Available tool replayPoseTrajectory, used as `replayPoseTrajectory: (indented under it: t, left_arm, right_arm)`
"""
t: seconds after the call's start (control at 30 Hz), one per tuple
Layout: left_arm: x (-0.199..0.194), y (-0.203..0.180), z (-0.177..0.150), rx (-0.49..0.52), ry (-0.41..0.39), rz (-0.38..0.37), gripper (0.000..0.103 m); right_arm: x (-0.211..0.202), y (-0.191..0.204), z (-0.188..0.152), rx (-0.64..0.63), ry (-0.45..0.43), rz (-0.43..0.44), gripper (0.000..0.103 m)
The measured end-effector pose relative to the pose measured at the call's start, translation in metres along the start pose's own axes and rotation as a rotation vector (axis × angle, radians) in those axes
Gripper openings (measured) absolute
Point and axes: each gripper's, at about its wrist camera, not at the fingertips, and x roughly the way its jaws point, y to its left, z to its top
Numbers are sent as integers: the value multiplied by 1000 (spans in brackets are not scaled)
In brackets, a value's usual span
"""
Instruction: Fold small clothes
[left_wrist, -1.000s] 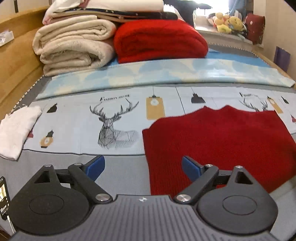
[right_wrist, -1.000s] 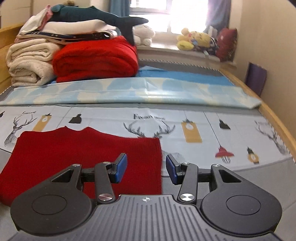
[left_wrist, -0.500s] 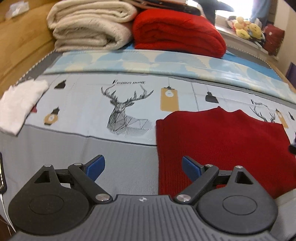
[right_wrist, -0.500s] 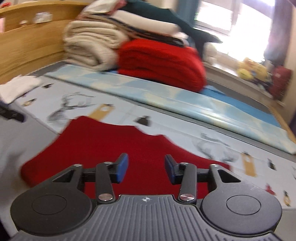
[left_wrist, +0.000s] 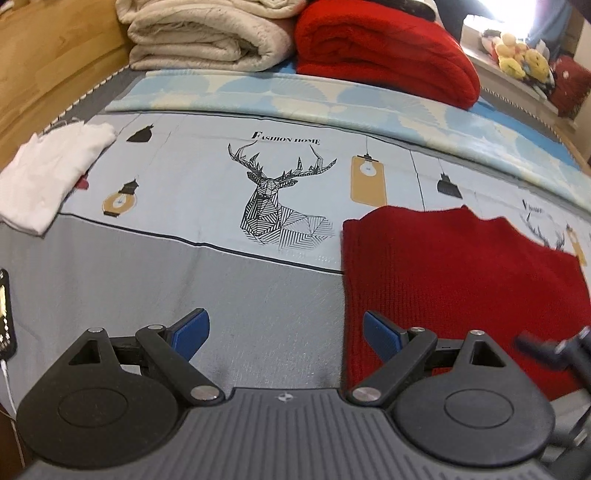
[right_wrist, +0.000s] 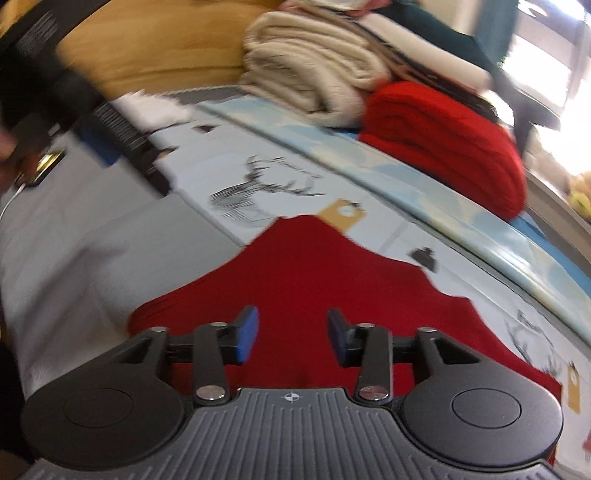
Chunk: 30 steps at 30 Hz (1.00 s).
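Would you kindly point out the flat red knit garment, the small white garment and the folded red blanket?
flat red knit garment (left_wrist: 461, 280): left wrist view, middle of the knit.
small white garment (left_wrist: 48, 177): left wrist view, its centre.
folded red blanket (left_wrist: 384, 48): left wrist view, top fold.

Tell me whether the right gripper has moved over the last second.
Yes. The right gripper swung left over the red sweater; the folded red blanket slid from upper left to upper right.

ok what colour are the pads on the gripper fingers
Blue, on both the left gripper and right gripper; the left wrist view shows it sharpest.
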Motion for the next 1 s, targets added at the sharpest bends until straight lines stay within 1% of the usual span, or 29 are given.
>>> replayPoseTrajectory:
  t: [0.03, 0.07, 0.1, 0.17, 0.2, 0.37, 0.47, 0.53, 0.63, 0.7, 0.73, 0.8, 0.87, 1.0]
  left_arm:
    - [0, 0, 0, -13, 5, -9, 93]
    - [1, 0, 0, -21, 13, -14, 93]
    - [2, -1, 1, -20, 16, -22, 93]
    - [2, -3, 3, -10, 4, -17, 93]
    - [1, -3, 4, -11, -1, -10, 93]
    - [7, 1, 4, -37, 25, -16, 93]
    - [11, -1, 4, -16, 35, -10, 93]
    - [14, -2, 4, -8, 39, -10, 93]
    - [19, -1, 6, -13, 49, -9, 93]
    - [24, -1, 9, -19, 60, -17, 93]
    - [27, -1, 12, -21, 63, -24, 93]
    - [32, 0, 16, -43, 77, -44, 93]
    - [40, 3, 20, -101, 107, -100, 93]
    - [64, 4, 26, -228, 206, -271, 93]
  right_arm:
    - [1, 6, -1, -17, 2, 19, 50]
    - [2, 13, -2, -37, 8, 40, 55]
    - [4, 21, -3, -70, 14, 66, 62]
    - [9, 36, -5, -153, 17, 106, 68]
    - [14, 44, -7, -192, 28, 109, 69]
    - [35, 70, -25, -341, 95, 105, 69]
    - [50, 82, -35, -429, 140, 57, 67]
    - [56, 88, -40, -473, 149, 37, 67]
    - [57, 92, -42, -507, 125, 22, 59]
    - [58, 91, -43, -515, 117, 31, 45]
    - [57, 92, -43, -523, 111, 41, 41]
    - [56, 88, -41, -523, 98, 47, 25]
    - [52, 80, -32, -467, 90, 53, 18]
    - [31, 57, -10, -315, 42, 62, 16]
